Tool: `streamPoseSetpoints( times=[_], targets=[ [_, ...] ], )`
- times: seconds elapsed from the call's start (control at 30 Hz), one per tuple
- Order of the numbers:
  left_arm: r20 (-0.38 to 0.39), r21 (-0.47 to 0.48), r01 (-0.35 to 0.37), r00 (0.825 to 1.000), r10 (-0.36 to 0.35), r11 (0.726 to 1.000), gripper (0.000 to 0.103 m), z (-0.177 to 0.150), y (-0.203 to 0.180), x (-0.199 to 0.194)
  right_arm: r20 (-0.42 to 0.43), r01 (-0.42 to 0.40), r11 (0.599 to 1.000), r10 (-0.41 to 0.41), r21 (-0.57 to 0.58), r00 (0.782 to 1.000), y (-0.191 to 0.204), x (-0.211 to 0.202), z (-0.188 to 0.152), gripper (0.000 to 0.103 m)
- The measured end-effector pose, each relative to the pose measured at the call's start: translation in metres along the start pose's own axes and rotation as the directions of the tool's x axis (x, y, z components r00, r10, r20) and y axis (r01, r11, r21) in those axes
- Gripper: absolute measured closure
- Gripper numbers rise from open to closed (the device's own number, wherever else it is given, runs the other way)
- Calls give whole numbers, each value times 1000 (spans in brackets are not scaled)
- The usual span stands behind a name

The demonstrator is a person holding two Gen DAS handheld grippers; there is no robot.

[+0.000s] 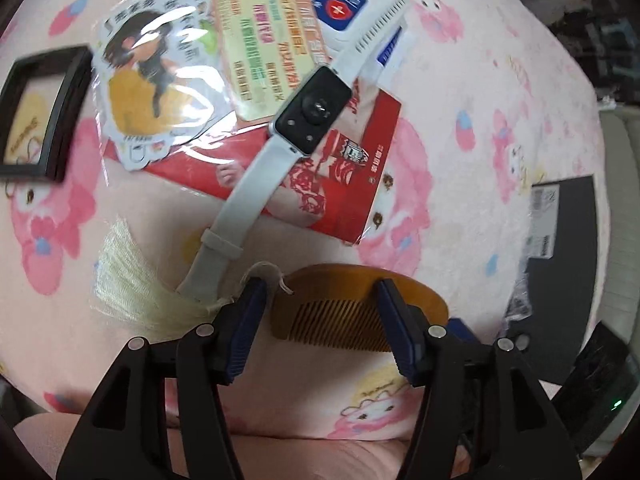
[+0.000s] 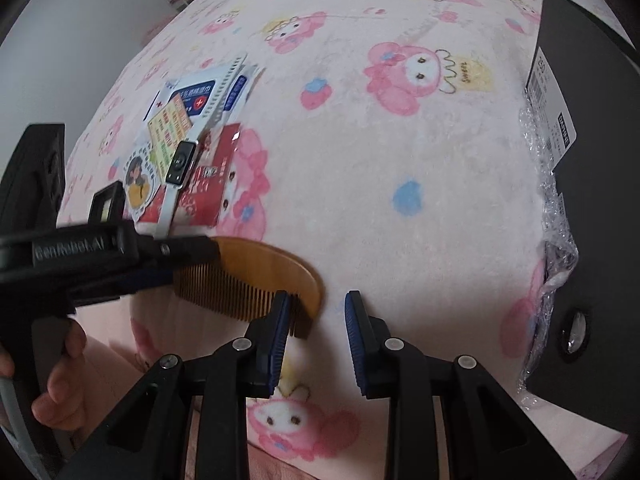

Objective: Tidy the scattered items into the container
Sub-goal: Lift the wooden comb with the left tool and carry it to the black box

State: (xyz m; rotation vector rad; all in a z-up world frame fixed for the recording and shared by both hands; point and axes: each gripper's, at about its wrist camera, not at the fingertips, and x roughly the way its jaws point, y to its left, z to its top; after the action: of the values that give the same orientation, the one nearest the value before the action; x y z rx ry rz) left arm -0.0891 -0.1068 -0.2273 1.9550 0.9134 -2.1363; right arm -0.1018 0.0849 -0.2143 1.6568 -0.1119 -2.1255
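A wooden comb (image 1: 340,300) lies on the pink cartoon blanket (image 1: 480,120), with a cream tassel (image 1: 132,292) at its left end. My left gripper (image 1: 320,286) is open and straddles the comb, one finger at the tassel end and one over its right part. In the right wrist view the comb (image 2: 256,276) lies just left of my open right gripper (image 2: 317,296), whose left pad (image 2: 280,320) overlaps the comb's tip. Nothing sits between the right fingers. A large black box (image 2: 592,200) lies at the right edge.
Beyond the comb is a pile: a white-strap watch (image 1: 316,112) face down, a red packet (image 1: 352,192), a cartoon sticker (image 1: 152,92), a printed card (image 1: 260,40) and a blue-white wipe pack (image 1: 344,4). A small black frame (image 1: 40,112) lies left. Bubble wrap (image 2: 556,220) edges the box.
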Motion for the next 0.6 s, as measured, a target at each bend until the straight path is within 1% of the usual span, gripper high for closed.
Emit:
streamPoseSetpoints(
  times=[0.07,0.2,0.27,0.33,0.37,0.4,0.5,0.6],
  targets=[
    [1,9,-4,1000,4,1000,38,1,-3,2,9,-7,1000,7,8,1000,-1,1,1,78],
    [15,29,7,1000,-7,1000,38,3,-7,2,39,-15,1000,15,2,999,7,6,4,76],
    [30,56,10,999,-12,998,40,2,-10,0,49,-17,1000,18,-14,999,11,5,3,76],
    [57,89,19,998,-25,996,42,-2,-15,-7,61,5,999,-2,-48,998,17,2,2,76],
    [70,105,24,997,-31,994,45,-4,-17,-11,72,14,998,-10,-53,997,18,-2,2,75],
    [83,121,28,996,-38,992,50,-6,-19,-14,80,13,999,-10,-44,997,16,-6,3,75],
    [122,170,39,991,-60,985,53,-11,-25,-25,102,-2,1000,2,-5,995,6,-22,6,75],
    [158,208,53,984,-88,977,54,-16,-28,-36,132,10,1000,-8,-12,991,10,-37,4,75]
  ],
)
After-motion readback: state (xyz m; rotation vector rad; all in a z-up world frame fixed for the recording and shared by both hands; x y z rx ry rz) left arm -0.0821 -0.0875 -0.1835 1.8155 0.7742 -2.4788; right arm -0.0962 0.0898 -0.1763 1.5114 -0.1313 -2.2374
